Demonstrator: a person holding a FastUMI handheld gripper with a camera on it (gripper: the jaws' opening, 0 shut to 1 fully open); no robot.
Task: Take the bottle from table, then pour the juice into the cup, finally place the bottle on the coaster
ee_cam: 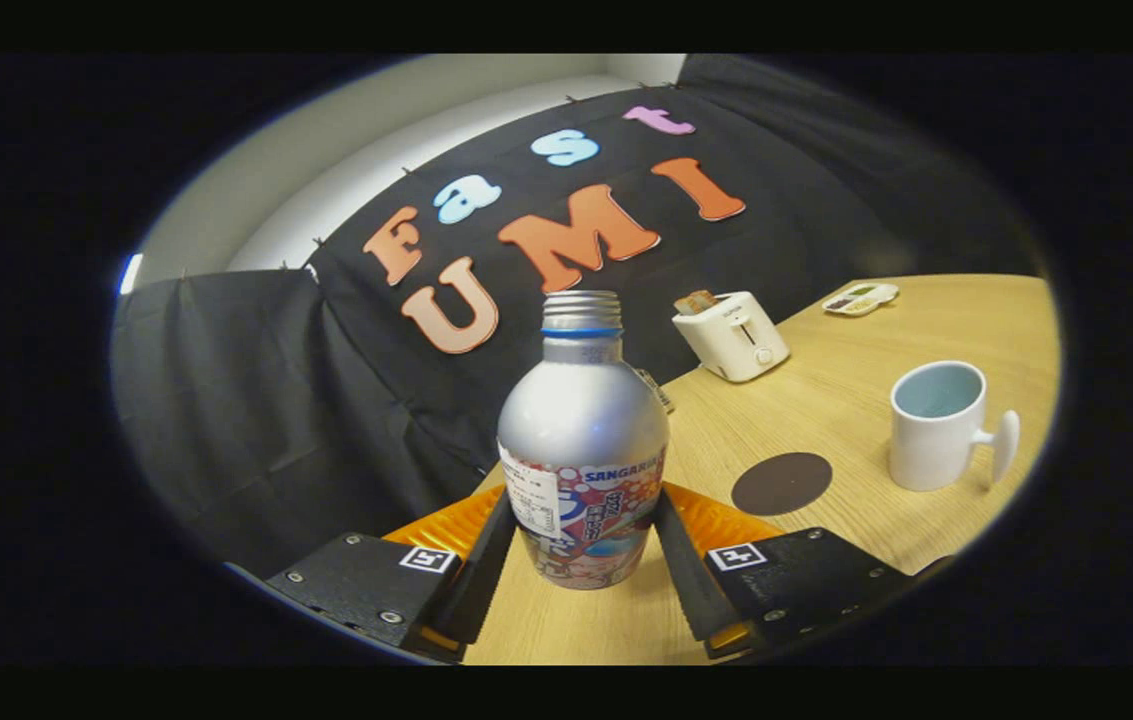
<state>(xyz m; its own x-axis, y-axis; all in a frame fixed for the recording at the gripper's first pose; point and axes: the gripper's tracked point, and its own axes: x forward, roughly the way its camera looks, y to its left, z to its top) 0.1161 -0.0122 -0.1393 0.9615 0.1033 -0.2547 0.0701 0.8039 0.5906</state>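
My claw [581, 560] grips the silver aluminium bottle with printed label [583, 450], both fingers pressed on its lower sides, so I judge step one done, next tilting it over the white ceramic mug [936, 425] beyond the dark round coaster [782, 483] on the wooden counter [826, 380].

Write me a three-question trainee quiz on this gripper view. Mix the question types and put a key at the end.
1. True or false: the bottle stands between the gripper fingers.
2. What lies closest to the cup? A) toaster B) coaster C) small tray
3. Fill in: the cup stands ____ with its handle pointing away from the bottle.

Key: 1 true; 2 B; 3 upright.
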